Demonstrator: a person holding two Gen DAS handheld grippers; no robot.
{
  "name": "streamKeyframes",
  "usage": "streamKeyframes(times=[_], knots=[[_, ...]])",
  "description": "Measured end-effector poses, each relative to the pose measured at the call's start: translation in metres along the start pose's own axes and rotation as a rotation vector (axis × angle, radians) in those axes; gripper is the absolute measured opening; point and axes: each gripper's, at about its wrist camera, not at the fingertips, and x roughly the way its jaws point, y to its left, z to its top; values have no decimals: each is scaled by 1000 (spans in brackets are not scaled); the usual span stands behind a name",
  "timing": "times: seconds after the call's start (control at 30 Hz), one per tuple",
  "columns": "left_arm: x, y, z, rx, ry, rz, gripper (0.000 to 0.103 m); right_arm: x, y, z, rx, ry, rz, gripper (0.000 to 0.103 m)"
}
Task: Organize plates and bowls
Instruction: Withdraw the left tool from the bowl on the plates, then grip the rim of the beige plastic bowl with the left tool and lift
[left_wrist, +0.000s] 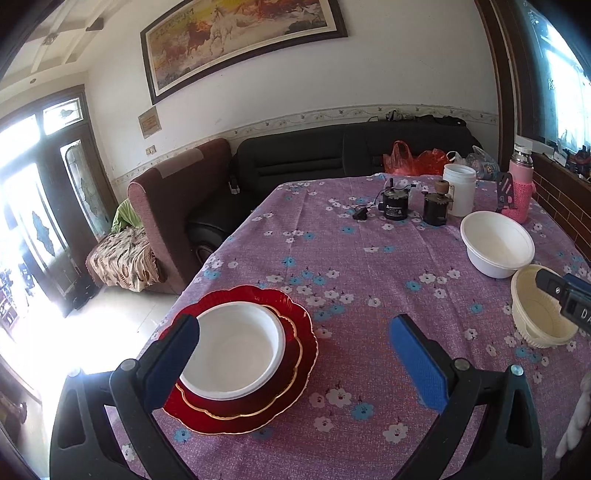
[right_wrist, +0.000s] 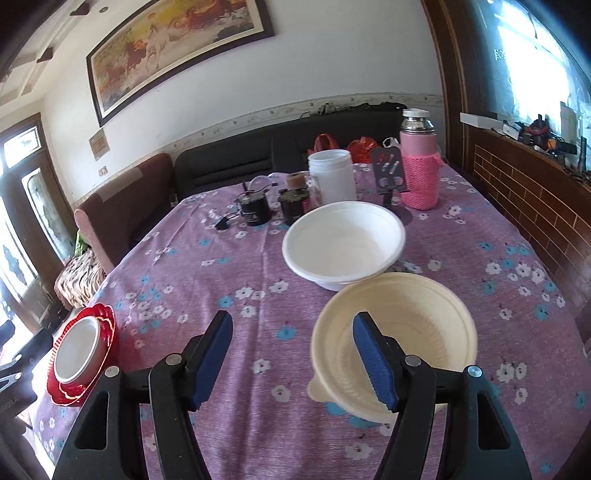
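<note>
A white bowl (left_wrist: 232, 347) sits on two stacked red plates with gold rims (left_wrist: 295, 314) near the table's left edge. My left gripper (left_wrist: 295, 325) hovers open over them, its left finger overlapping the bowl's near rim; the pads touch nothing. A ribbed cream bowl (right_wrist: 402, 332) stands on the tablecloth at the near right. My right gripper (right_wrist: 291, 332) is open above it, the right finger over the bowl's inside and the left finger outside its left wall. Just behind stands a larger white bowl (right_wrist: 343, 240). The red stack (right_wrist: 81, 354) shows far left.
A floral purple tablecloth (right_wrist: 221, 266) covers the table. At the back stand a white jar (right_wrist: 332, 175), a pink-sleeved flask (right_wrist: 419, 166), a black phone stand (right_wrist: 389, 177) and two small dark motors (right_wrist: 273, 205). Sofas lie beyond the table's left and far edges.
</note>
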Motion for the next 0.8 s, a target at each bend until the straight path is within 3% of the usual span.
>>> streamKeyframes(times=[0.37, 0.5, 0.6, 0.8], knots=[[1, -30, 7, 45, 21, -39, 103, -2, -81, 25, 140, -52, -93, 74], [10, -40, 15, 23, 57, -132, 103, 3, -108, 27, 182, -74, -138, 74], [25, -55, 22, -1, 118, -242, 103, 8, -131, 21, 240, -73, -152, 74], [49, -104, 35, 14, 191, -367, 103, 28, -172, -1, 374, -13, -132, 74]])
